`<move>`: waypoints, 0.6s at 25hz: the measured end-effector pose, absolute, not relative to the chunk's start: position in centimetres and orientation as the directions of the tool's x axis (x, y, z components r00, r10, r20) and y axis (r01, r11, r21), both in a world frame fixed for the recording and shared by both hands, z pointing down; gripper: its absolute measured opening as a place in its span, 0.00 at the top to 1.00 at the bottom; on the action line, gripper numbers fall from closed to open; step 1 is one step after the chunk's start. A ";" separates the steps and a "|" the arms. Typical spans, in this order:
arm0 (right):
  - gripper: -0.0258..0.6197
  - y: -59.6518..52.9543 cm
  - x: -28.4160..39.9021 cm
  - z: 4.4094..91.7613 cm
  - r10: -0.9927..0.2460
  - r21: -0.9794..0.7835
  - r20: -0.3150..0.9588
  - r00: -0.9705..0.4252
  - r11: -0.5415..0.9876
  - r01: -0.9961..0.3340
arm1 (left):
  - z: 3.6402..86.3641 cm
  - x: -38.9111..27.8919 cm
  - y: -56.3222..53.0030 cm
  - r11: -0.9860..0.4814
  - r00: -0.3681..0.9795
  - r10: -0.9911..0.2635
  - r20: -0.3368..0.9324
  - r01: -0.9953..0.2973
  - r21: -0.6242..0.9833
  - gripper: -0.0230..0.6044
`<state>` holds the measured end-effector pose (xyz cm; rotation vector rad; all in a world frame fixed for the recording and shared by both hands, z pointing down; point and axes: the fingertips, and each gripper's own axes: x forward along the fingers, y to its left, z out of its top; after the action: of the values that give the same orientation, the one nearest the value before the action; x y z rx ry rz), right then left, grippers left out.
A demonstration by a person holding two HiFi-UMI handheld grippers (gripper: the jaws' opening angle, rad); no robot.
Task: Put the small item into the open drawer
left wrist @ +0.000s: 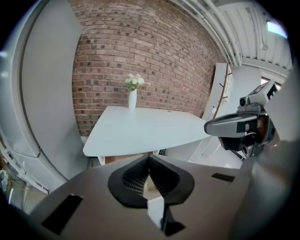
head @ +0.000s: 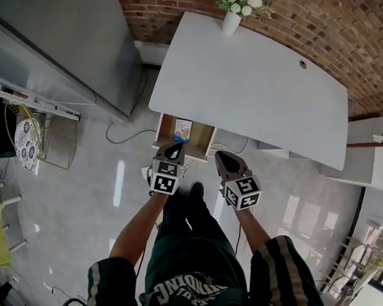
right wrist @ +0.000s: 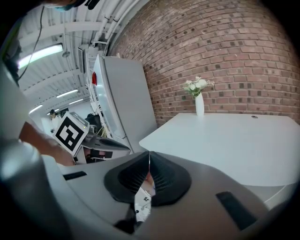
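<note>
An open wooden drawer (head: 166, 128) juts from under the near edge of the white table (head: 252, 82). In it lies a small item (head: 182, 129), a white, orange and blue packet. My left gripper (head: 175, 146) hovers just in front of the drawer's front edge, its jaws shut with nothing between them (left wrist: 149, 157). To its right, at about the same height, my right gripper (head: 221, 156) points at the table edge. Its jaws also meet at the tips and hold nothing (right wrist: 149, 154). The drawer's wood (left wrist: 114, 159) shows under the tabletop in the left gripper view.
A white vase of flowers (head: 231, 18) stands at the table's far edge by the brick wall (head: 312, 21). A tall grey cabinet (head: 77, 40) is on the left and a white shelf unit (head: 371, 165) on the right. Cables (head: 123, 138) run over the glossy floor.
</note>
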<state>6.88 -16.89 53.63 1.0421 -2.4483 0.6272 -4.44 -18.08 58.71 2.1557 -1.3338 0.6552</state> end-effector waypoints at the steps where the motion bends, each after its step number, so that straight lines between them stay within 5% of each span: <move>1: 0.92 -16.8 6.5 53.0 -0.562 -0.247 0.514 -0.648 0.627 -0.739 | 57.8 -4.5 -18.1 -0.383 0.396 -0.667 0.631 -0.909 0.165 0.94; 15: 0.92 -20.6 3.8 41.1 -0.638 -0.154 0.337 -0.692 0.688 -0.710 | 44.4 -7.5 -21.4 -0.378 0.351 -0.812 0.465 -0.925 0.038 0.94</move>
<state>3.75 -20.64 41.10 1.0770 -2.6431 0.3993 -7.50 -21.43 44.44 2.3237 -1.5442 0.5427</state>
